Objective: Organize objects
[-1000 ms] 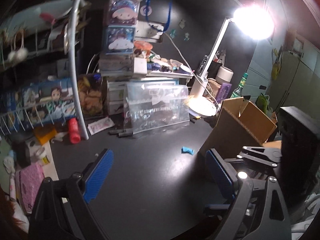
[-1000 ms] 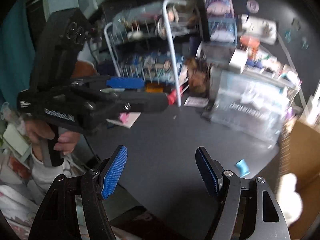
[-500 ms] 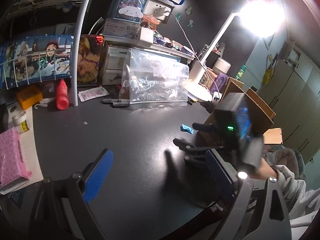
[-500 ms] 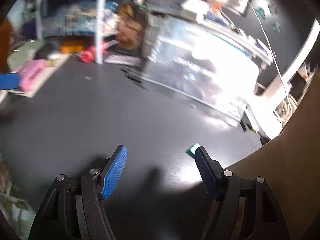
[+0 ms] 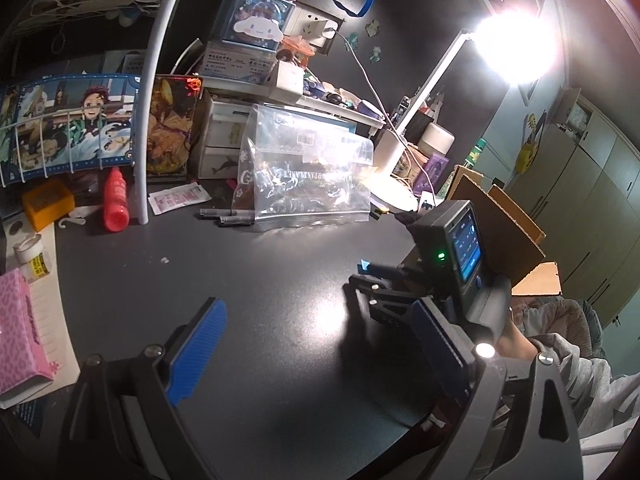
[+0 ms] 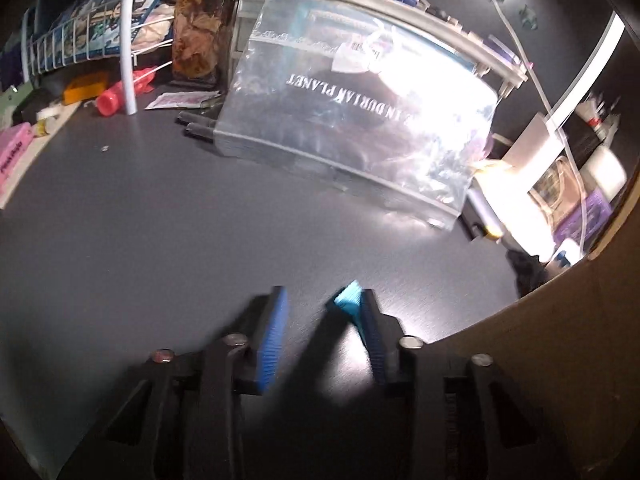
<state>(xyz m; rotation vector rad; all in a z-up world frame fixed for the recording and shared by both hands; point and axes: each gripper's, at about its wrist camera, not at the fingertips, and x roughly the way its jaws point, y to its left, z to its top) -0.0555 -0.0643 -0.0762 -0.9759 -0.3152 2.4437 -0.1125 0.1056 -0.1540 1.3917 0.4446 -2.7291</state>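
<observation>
A small light-blue piece (image 6: 347,298) lies on the dark table (image 6: 160,216), against the inner side of my right gripper's right finger. My right gripper (image 6: 322,312) is low over the table, its jaws partly closed with a gap still between them; the piece lies in that gap. In the left wrist view the piece (image 5: 364,266) shows at the tip of the right gripper (image 5: 374,280). My left gripper (image 5: 316,344) is open and empty, hovering above the table's near side.
A clear plastic zip bag (image 5: 304,184) stands at the back, with dark markers (image 5: 228,216) beside it. A cardboard box (image 5: 496,224) stands right, close to my right gripper. A red bottle (image 5: 116,200), wire rack (image 5: 60,136), lamp (image 5: 516,44) and pink box (image 5: 16,328) crowd the edges.
My right gripper has swung from facing left to the table beside the box, dropped low, and narrowed its jaws around the blue piece. My left gripper tilted lower toward the table.
</observation>
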